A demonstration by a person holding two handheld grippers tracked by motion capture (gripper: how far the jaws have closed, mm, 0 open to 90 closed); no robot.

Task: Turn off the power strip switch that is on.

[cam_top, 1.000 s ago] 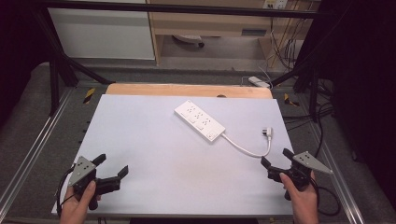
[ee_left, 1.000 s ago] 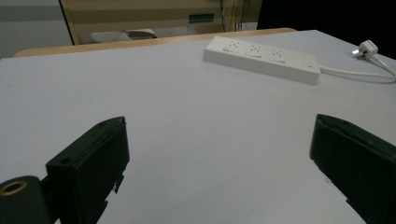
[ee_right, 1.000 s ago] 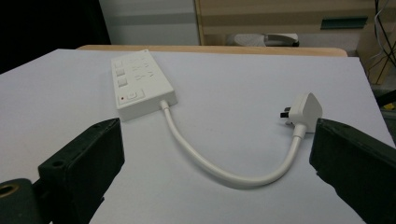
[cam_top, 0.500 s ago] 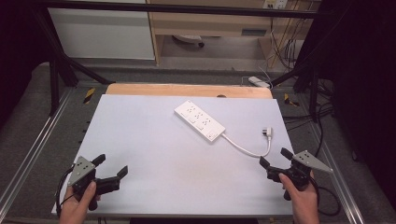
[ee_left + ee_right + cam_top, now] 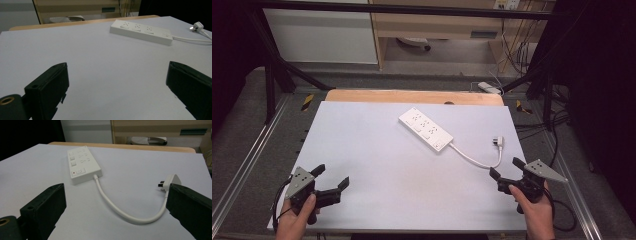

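A white power strip (image 5: 425, 129) (image 5: 141, 31) (image 5: 83, 165) lies flat near the middle back of the white table top (image 5: 377, 165). Its white cable (image 5: 474, 159) (image 5: 117, 207) curves round to a white plug (image 5: 498, 142) (image 5: 197, 26) (image 5: 170, 182) lying on the table to the right. My left gripper (image 5: 332, 176) (image 5: 117, 87) rests open at the front left corner, nothing between its jaws. My right gripper (image 5: 506, 167) (image 5: 115, 210) is open at the front right, just short of the cable's bend, holding nothing.
A strip of bare wood (image 5: 412, 96) runs along the table's back edge. Metal rails (image 5: 247, 165) flank both sides. Beyond the table stand a wooden shelf unit (image 5: 447, 22) and loose cables (image 5: 517, 50) on the floor.
Both grippers have barely shifted; the power strip, cable and plug lie where they were.
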